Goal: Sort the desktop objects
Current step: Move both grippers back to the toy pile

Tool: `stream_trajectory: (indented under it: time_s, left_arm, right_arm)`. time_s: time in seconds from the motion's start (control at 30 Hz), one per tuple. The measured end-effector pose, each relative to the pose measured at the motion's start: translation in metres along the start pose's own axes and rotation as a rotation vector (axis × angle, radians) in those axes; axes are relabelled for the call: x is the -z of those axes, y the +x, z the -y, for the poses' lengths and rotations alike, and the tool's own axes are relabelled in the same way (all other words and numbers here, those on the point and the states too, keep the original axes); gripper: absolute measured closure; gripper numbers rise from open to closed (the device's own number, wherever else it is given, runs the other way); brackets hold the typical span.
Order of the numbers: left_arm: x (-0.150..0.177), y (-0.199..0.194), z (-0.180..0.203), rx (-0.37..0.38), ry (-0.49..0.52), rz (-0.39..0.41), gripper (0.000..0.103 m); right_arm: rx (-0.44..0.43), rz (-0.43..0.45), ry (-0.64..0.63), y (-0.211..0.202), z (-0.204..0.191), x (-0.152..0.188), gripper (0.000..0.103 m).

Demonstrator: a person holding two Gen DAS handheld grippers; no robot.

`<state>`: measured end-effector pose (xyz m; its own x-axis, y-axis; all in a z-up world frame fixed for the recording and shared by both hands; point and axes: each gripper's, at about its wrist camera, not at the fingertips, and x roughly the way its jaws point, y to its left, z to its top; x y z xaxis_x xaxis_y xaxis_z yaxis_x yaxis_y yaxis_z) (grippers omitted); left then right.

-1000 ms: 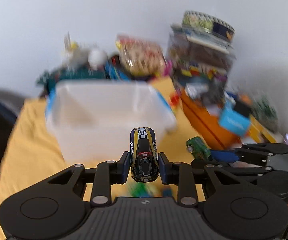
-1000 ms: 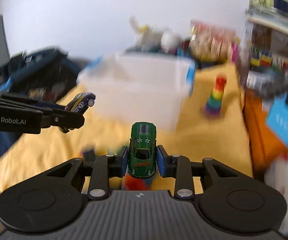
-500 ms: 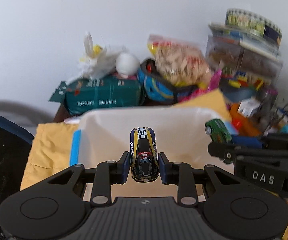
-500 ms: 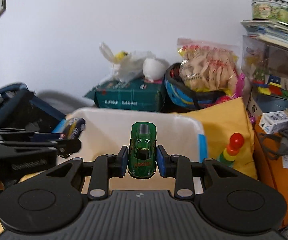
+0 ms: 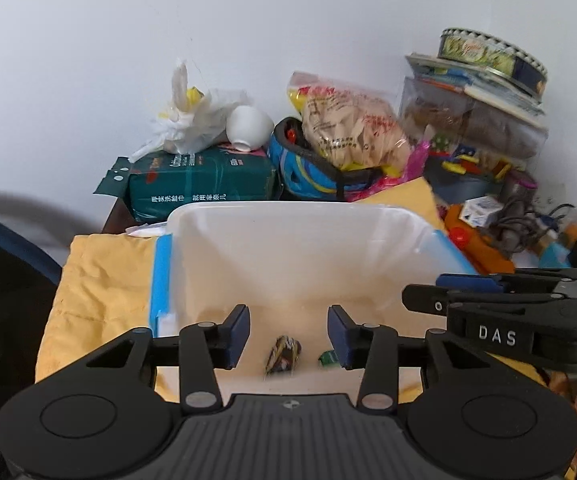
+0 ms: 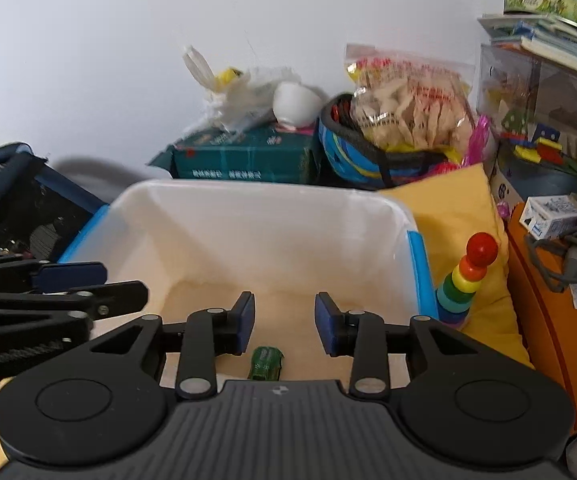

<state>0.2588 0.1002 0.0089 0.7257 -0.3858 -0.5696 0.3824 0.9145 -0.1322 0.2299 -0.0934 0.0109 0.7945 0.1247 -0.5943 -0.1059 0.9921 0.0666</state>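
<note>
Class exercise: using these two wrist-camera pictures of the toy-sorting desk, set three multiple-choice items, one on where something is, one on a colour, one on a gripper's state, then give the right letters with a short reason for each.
1. Where is the green toy car?
A. on the yellow cloth
B. inside the white bin
C. on the orange box

2. What colour is the ball topping the ring stacker?
A. red
B. blue
C. white

3. How is the left gripper?
A. shut on a car
B. shut and empty
C. open, nothing between its pads

Answers:
1 B, it lies on the bin's floor.
2 A, the top ball is red.
3 C, its jaws have just been opening; the striped toy car lies below in the bin.
</note>
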Motion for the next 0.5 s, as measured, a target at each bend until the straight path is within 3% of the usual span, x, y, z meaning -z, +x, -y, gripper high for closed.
stream_trajectory:
  time_s: [0.1, 0.2, 0.5]
  left_arm:
    - [0.019, -0.026, 0.009, -0.018, -0.003, 0.0, 0.048]
    - [0.045, -0.044, 0.024, -0.022, -0.002, -0.028, 0.048]
    - [0.134, -0.069, 0.08, -0.06, -0.012, -0.212, 0.048]
  right_arm:
    - [-0.044, 0.015, -0.039, -0.019, -0.002, 0.011, 0.064]
    - [-0.087, 0.009, -0.089, -0.038, -0.001, 0.029, 0.061]
    - [-0.159, -0.106, -0.147, -0.085, 0.027, 0.109, 0.06]
